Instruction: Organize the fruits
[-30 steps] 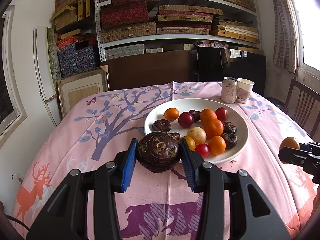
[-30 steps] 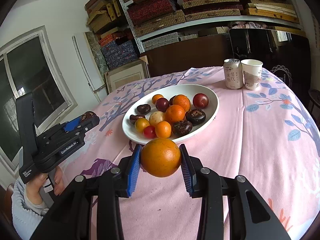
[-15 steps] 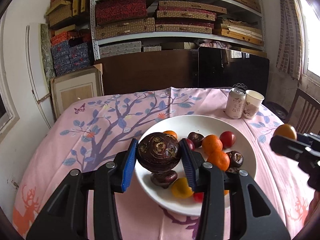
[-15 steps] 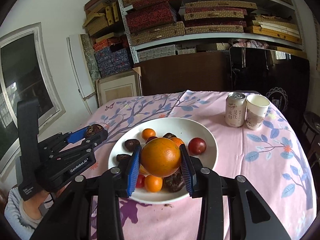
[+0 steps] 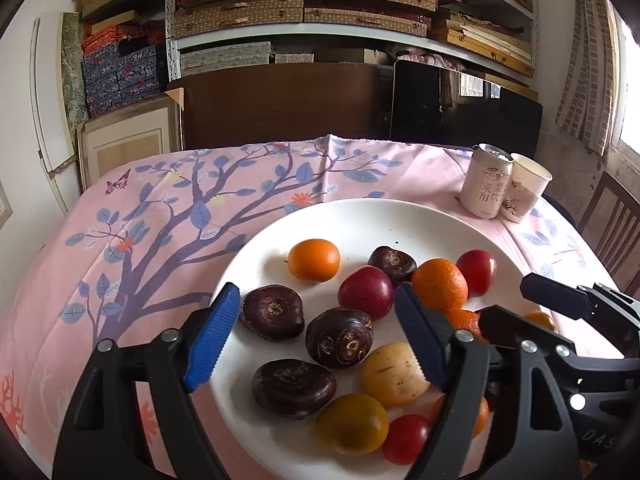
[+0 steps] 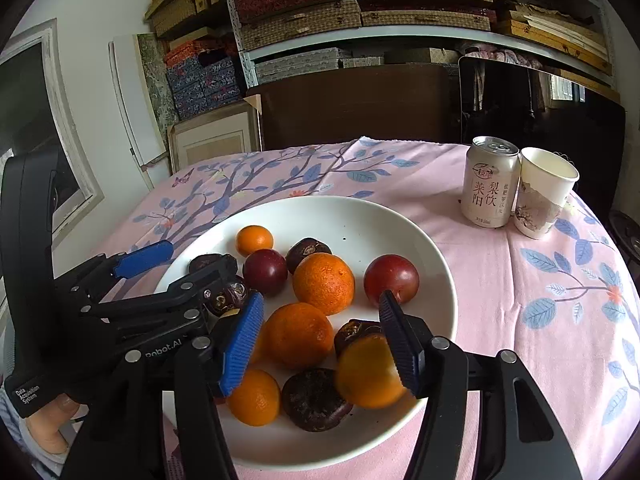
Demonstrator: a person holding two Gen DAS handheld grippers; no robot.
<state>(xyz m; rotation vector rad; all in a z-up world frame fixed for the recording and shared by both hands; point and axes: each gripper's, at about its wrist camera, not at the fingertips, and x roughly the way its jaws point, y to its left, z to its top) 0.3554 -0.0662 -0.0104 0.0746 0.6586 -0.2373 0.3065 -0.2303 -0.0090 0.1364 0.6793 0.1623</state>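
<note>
Both tongs, left tongs and right tongs, gape wide, holding nothing over the plate; I should lift straight up, nudging no fruit.

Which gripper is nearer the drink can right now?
Right. The right gripper hovers open over the plate's can-side half, while the left gripper sits over the half away from the drink can, which stands beyond the plate's rim.

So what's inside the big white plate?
The white plate holds oranges, red plums, dark water chestnuts and a yellowish fruit. The open fingers and the other gripper cover some fruit.
</note>
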